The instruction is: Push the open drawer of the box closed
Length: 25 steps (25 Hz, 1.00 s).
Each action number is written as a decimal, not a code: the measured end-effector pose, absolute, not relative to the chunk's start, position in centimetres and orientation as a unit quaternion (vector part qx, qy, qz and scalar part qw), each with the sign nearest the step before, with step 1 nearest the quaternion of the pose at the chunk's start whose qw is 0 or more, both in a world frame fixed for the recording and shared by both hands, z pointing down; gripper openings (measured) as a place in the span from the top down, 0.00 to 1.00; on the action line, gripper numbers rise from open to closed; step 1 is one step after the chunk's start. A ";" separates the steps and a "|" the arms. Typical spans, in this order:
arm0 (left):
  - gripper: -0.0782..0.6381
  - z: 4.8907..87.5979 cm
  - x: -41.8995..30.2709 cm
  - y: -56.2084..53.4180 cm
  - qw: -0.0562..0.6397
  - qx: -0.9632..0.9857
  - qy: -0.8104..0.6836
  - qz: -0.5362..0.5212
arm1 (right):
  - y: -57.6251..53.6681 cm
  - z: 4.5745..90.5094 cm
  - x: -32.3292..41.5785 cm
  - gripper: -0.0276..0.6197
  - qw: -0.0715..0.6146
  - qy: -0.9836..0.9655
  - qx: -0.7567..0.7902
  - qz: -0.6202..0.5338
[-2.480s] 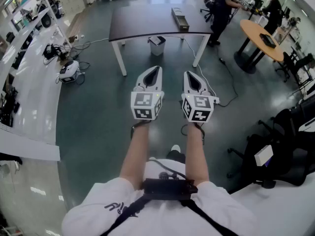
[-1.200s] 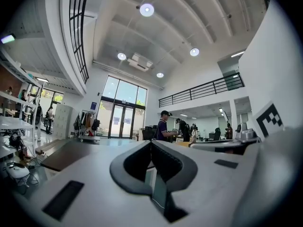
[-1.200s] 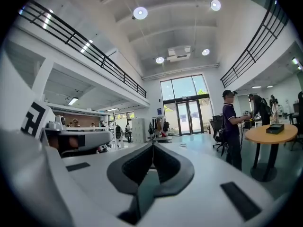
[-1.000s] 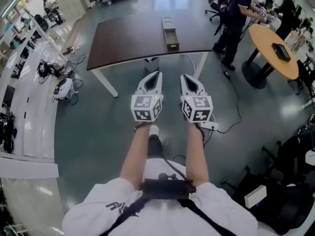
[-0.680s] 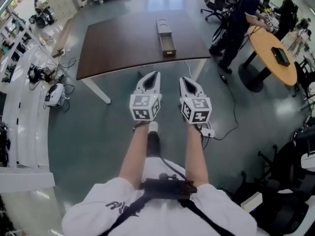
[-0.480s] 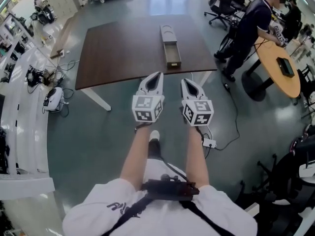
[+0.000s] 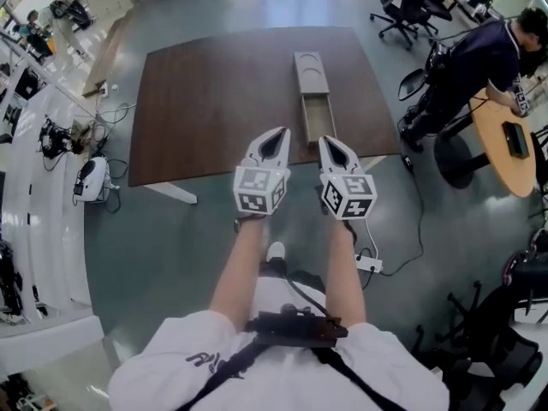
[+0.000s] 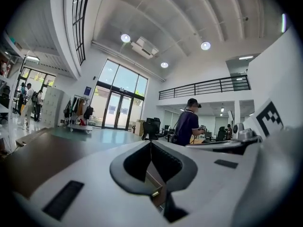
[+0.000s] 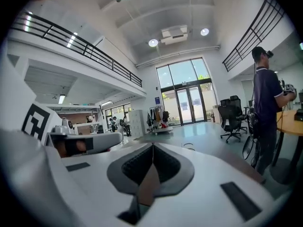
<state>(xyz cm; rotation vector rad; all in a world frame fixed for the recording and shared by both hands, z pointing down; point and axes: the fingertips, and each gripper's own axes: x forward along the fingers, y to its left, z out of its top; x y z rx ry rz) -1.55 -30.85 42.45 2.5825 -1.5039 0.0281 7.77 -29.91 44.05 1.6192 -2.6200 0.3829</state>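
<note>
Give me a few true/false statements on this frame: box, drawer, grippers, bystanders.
1. The box has its drawer pulled out toward the person holding the grippers. True.
2. The box lies on the floor. False: it lies on the dark brown table.
3. The left gripper and right gripper are both shut, with nothing held. True.
4. Nobody else is in view. False: a person in dark clothes leans over a round orange table.
</note>
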 end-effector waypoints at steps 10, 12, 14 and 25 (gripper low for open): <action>0.88 46.4 0.3 -33.3 0.087 0.888 -0.449 0.043 | -31.2 50.8 10.4 0.95 0.017 -0.815 0.540 0.210; 0.88 47.5 0.9 -33.8 0.090 0.891 -0.443 0.049 | -31.2 52.6 11.8 0.95 0.005 -0.806 0.543 0.238; 0.88 48.6 1.1 -34.7 0.094 0.890 -0.444 0.054 | -31.3 54.5 13.4 0.95 -0.012 -0.791 0.550 0.267; 0.88 53.4 3.1 -39.3 0.104 0.884 -0.446 0.091 | -32.9 63.5 17.2 0.95 -0.072 -0.737 0.545 0.392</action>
